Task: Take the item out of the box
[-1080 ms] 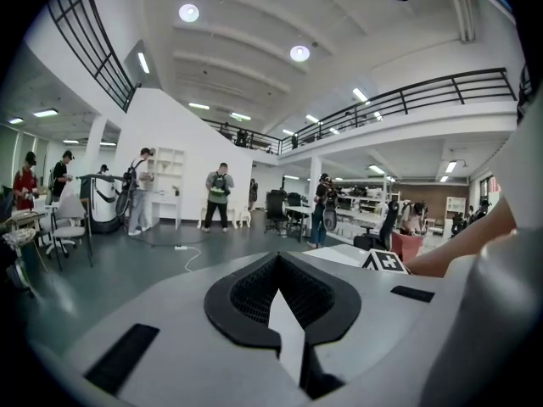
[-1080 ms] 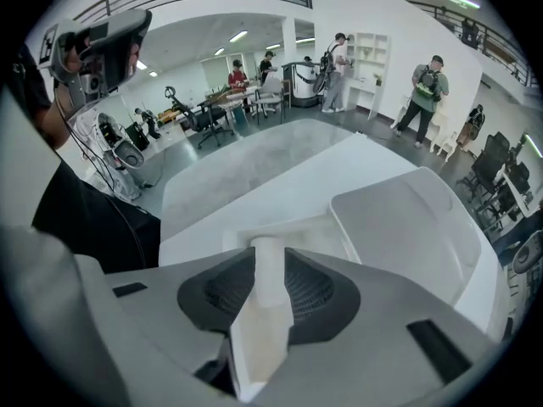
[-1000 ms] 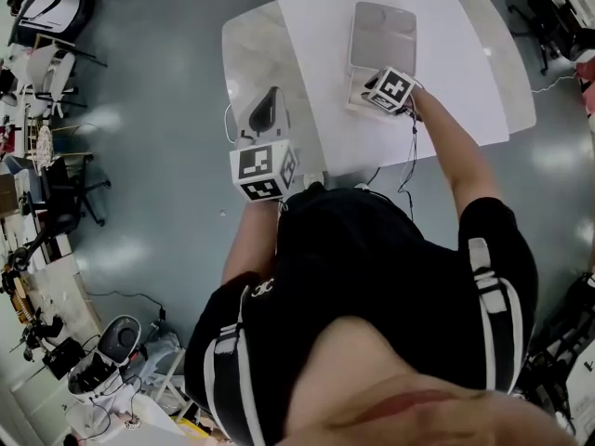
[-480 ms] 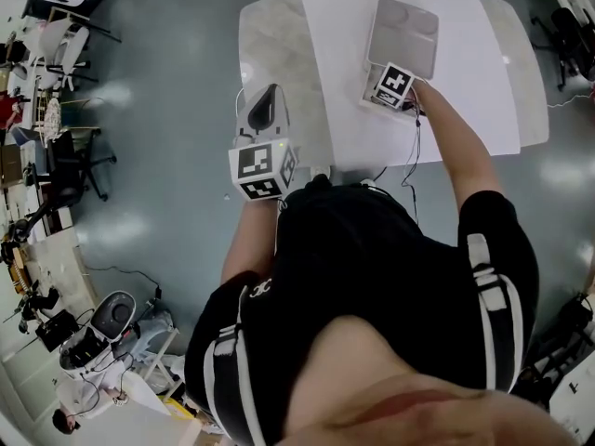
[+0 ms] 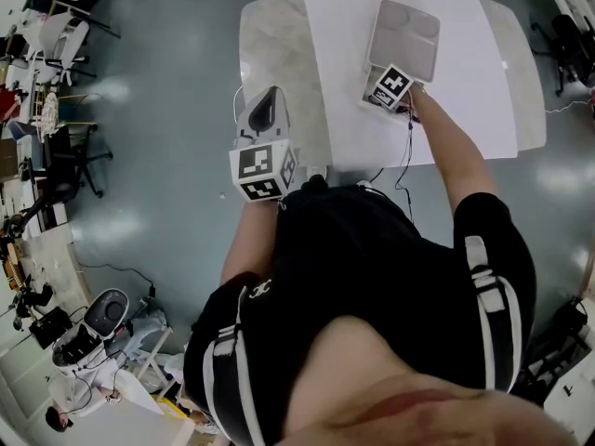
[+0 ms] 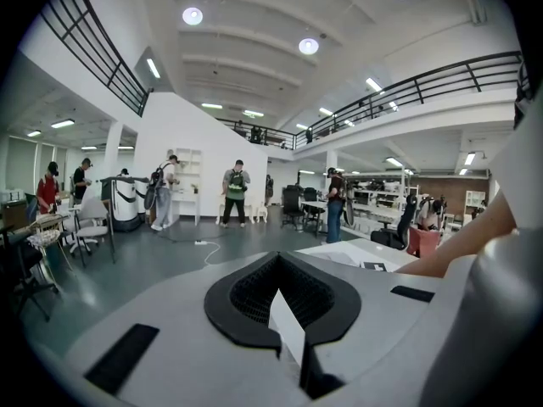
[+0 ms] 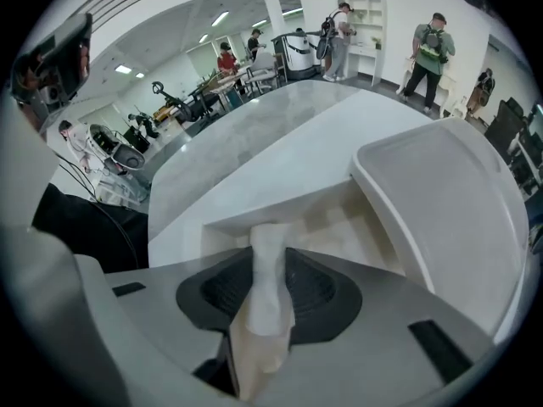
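Observation:
A white box (image 5: 369, 98) stands on the table with its lid (image 5: 405, 28) swung open toward the far side. My right gripper (image 5: 388, 89) is over the box's near end. In the right gripper view its jaws are shut on a soft white wrapped item (image 7: 270, 303), with the box's pale inside (image 7: 361, 219) and the raised lid (image 7: 450, 193) just beyond. My left gripper (image 5: 264, 111) hovers off the table's left side, away from the box. It points into the room, and its jaws (image 6: 287, 333) look closed with nothing between them.
A white sheet (image 5: 465, 72) covers most of the marble table (image 5: 274, 54). A cable hangs over the table's near edge by my right arm. The grey floor lies to the left. Chairs, equipment and people stand farther off in the hall.
The view has shifted slightly. My right gripper stays at the box's near end, its marker cube turned a little. The left gripper has kept its place.

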`<state>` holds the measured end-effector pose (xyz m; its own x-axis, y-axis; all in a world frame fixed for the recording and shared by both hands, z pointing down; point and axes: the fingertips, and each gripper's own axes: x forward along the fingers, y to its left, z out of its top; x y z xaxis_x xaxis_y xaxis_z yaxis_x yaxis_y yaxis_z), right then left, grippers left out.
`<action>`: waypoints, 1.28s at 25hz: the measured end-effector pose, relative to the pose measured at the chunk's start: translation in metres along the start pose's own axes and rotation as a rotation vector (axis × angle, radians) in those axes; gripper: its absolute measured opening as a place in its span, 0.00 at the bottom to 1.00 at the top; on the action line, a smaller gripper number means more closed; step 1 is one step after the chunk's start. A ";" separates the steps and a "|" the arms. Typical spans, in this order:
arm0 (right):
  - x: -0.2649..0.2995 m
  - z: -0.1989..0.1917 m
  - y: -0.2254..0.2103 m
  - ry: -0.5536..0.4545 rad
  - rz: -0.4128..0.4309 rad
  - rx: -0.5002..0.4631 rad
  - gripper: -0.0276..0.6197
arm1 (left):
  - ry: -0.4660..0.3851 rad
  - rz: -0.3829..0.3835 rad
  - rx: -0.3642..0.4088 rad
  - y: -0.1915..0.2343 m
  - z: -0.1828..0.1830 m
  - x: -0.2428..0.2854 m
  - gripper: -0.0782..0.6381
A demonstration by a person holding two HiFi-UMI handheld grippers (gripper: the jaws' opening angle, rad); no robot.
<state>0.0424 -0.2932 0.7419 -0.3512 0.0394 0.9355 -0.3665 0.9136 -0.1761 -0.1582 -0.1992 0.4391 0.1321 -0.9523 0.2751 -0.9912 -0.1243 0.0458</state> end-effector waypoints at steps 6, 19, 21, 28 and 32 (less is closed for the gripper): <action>-0.008 0.004 -0.004 -0.017 -0.069 -0.032 0.20 | -0.011 -0.014 0.005 0.001 0.003 0.000 0.13; -0.124 0.050 -0.002 -0.396 -0.214 0.014 0.20 | -0.035 -0.135 0.017 -0.023 0.011 0.024 0.13; -0.148 0.058 0.004 -0.471 -0.252 0.012 0.20 | -0.041 -0.160 0.019 -0.030 0.013 0.030 0.13; -0.247 0.073 0.014 -0.785 -0.464 0.045 0.20 | -0.057 -0.263 0.041 -0.064 0.024 0.050 0.13; -0.300 0.070 0.021 -0.931 -0.609 0.069 0.20 | -0.066 -0.313 0.054 -0.086 0.031 0.059 0.13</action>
<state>0.0801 -0.3144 0.4366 -0.5950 -0.7528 0.2815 -0.7343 0.6516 0.1904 -0.0657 -0.2534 0.4213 0.4316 -0.8813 0.1923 -0.9018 -0.4270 0.0668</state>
